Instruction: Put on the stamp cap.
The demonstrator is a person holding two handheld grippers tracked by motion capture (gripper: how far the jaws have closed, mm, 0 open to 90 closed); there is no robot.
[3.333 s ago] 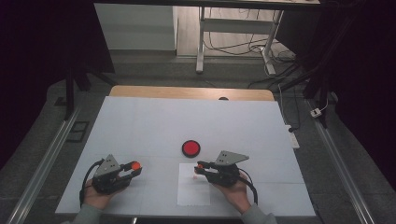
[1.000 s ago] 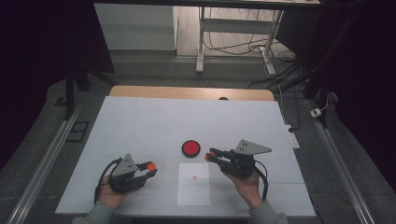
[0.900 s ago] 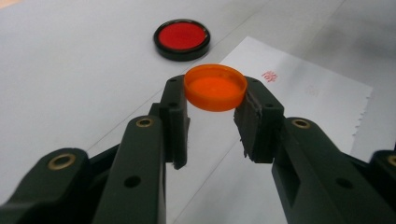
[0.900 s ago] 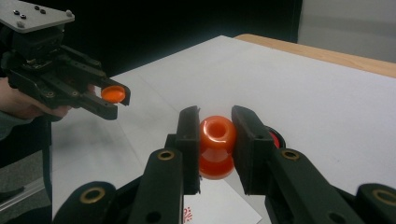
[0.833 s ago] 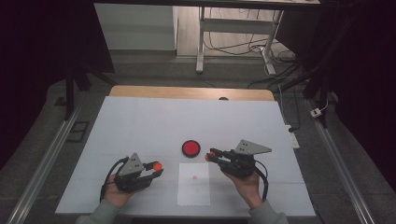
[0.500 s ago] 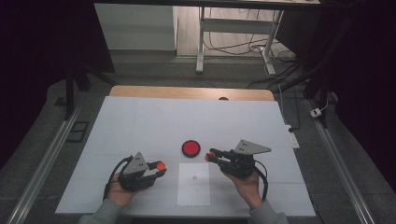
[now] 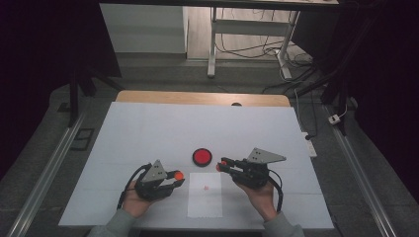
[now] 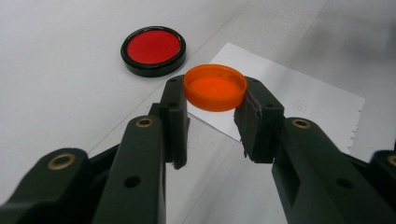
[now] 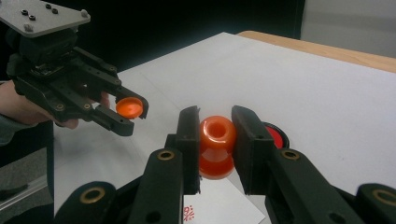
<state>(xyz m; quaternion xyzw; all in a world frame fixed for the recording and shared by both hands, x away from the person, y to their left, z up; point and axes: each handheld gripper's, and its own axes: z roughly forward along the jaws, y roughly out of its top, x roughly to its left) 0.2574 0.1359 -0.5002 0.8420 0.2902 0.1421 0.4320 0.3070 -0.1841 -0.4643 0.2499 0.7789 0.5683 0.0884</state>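
My left gripper is shut on a round orange cap, open side up, held just above the table. In the high view that gripper sits left of a white paper sheet. My right gripper is shut on a small orange bottle with its open mouth facing the camera. From above, the right gripper hovers at the sheet's upper right corner, its tip pointing left. The right gripper view also shows the left gripper with the orange cap. A red disc in a black rim lies between the two.
The white table has a wooden strip along its far edge. The paper sheet carries a small red mark. Metal rails run along both sides, and cables lie on the floor beyond.
My left gripper has slid right with the cap, closer to the paper sheet and the right gripper. The right gripper has stayed where it was.
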